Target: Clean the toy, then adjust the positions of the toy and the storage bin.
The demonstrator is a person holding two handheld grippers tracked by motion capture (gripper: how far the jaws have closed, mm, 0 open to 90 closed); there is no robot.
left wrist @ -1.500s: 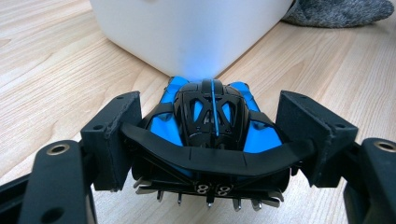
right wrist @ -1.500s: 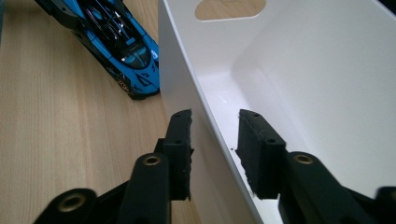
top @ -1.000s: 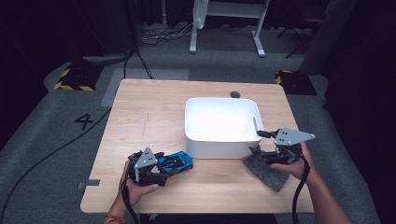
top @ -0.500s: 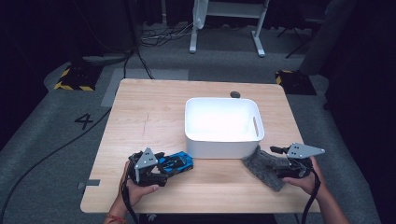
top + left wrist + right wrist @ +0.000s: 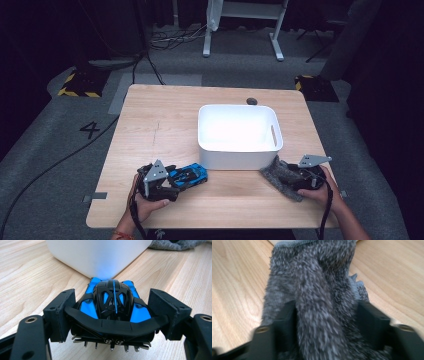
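the left gripper (image 5: 172, 181) sits near the front left corner of the table (image 5: 150, 125), its jaws spread fairly wide around the rear of a blue and black toy car (image 5: 189, 175); in the left gripper view the pads stand just beside the car's (image 5: 113, 300) flanks, and whether they actually press it cannot be told. the car rests on the wood with its nose close to the front wall of the white bin (image 5: 239, 131), which stands around the middle of the table, toward the right. the right gripper (image 5: 290, 176) lies near the front right corner, just off the bin's front right corner, with its jaws partly open and a raised fold of grey fuzzy cloth (image 5: 282, 176) bunched between them; the right gripper view is blurred, so a firm pinch on the cloth (image 5: 319, 297) cannot be confirmed. the step in hand looks like taking hold of both things, likely to put them into the bin. to do it well, the left jaws should close squarely on the car's sides below the rear wing, so it does not roll or twist out, and the right jaws should bite deep into the fold rather than its loose fringe, then lift high enough to clear the bin's rim.
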